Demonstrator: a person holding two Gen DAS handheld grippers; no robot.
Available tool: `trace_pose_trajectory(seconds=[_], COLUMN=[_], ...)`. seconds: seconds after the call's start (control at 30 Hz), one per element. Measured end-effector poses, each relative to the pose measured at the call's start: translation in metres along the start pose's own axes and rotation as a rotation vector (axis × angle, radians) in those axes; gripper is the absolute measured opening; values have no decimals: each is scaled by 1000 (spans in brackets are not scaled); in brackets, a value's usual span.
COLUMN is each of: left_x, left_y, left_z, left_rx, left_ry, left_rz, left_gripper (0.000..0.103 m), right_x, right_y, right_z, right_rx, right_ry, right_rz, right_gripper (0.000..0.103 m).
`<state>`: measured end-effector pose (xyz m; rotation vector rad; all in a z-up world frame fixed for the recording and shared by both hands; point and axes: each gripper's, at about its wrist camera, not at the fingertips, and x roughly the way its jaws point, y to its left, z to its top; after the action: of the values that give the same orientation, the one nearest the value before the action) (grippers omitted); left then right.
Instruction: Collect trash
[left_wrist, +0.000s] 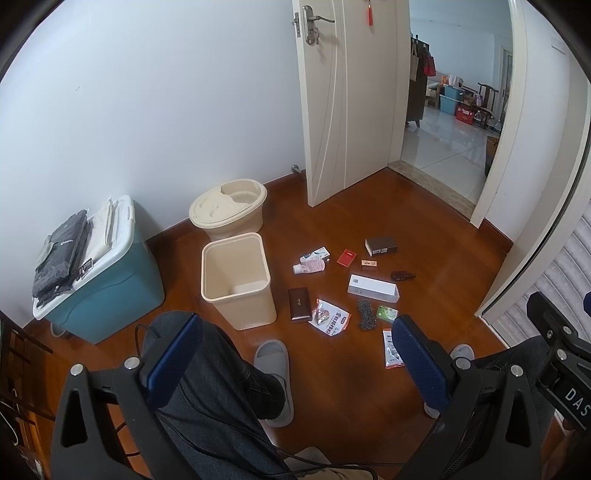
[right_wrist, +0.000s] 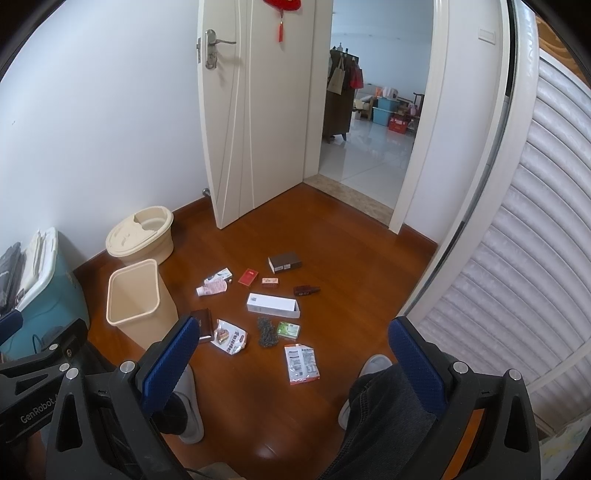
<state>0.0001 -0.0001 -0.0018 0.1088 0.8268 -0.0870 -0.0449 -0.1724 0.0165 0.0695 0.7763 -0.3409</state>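
Note:
An empty beige square bin (left_wrist: 236, 282) (right_wrist: 135, 299) stands on the wooden floor. Several trash items lie to its right: a white long box (left_wrist: 373, 288) (right_wrist: 273, 305), a dark wallet-like box (left_wrist: 299, 304), a snack packet (left_wrist: 330, 317) (right_wrist: 229, 336), a white-orange packet (right_wrist: 301, 363) (left_wrist: 391, 349), a white tube (left_wrist: 310, 266) (right_wrist: 212, 288), a red card (left_wrist: 346, 257) and a brown box (left_wrist: 380, 246) (right_wrist: 284, 262). My left gripper (left_wrist: 295, 363) and right gripper (right_wrist: 295, 363) are both open, empty and held well above the floor.
A round beige lidded bucket (left_wrist: 229, 208) stands behind the bin by the wall. A teal storage box (left_wrist: 107, 291) with folded clothes is at the left. The person's legs and grey slippers (left_wrist: 275, 380) are below. An open white door (left_wrist: 351, 92) leads out; a slatted cabinet (right_wrist: 517, 277) stands at the right.

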Motion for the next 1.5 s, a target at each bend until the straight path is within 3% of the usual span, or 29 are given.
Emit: trace_pose_trajectory(seconds=[0.67, 0.9, 1.0, 1.2, 1.5], left_x=[6, 51, 98, 203, 332], left_y=[-4, -23, -38, -74, -138], left_z=[1, 28, 47, 70, 84], left_rx=[26, 121, 175, 237, 379], left_ry=[-6, -79, -54, 34, 213], left_rz=[5, 9, -9, -22, -117], left_gripper=[103, 103, 103, 103, 103], right_x=[10, 48, 95, 240, 459], right_y=[-2, -17, -26, -35, -35], right_z=[-4, 6, 10, -9, -119], right_rx=[12, 47, 77, 123, 86], right_ry=[13, -56, -62, 103, 500], right_rz=[9, 12, 19, -21, -79], right_gripper=[103, 103, 103, 103, 103])
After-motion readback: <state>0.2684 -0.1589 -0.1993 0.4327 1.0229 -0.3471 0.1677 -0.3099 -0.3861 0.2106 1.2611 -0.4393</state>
